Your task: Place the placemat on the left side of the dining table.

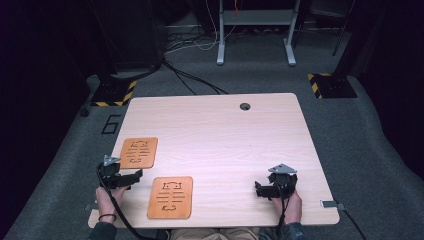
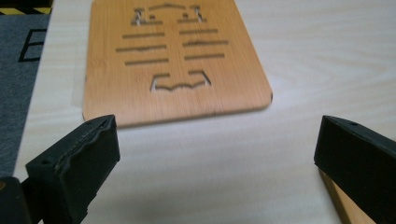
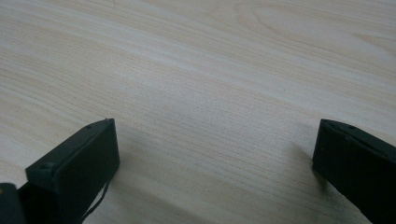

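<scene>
wooden trivets are what i'm working with here, two of them, both lying flat on the surface. from the high view, the far trivet (image 1: 139, 152) sits near the left edge, and the near trivet (image 1: 170, 197) lies closer to me, a little right of it and apart from it. my left gripper (image 1: 131, 177) rests between the two, its jaws pointing right with nothing in them. my right gripper (image 1: 258, 190) sits well apart on the right side of the surface (image 1: 235, 140), on bare wood.

from the left gripper view, the jaws stand wide apart and empty, with one trivet (image 2: 173, 60) flat ahead of them and a sliver of orange wood (image 2: 343, 203) showing under the right jaw, probably the other trivet's edge.

from the right gripper view, the jaws are likewise spread wide over plain surface, holding nothing.

my read: both trivets look set down and released, side by side but not stacked or aligned. whether more placing remains i can't judge; if they're meant to be gathered or squared up, that's still undone.
</scene>
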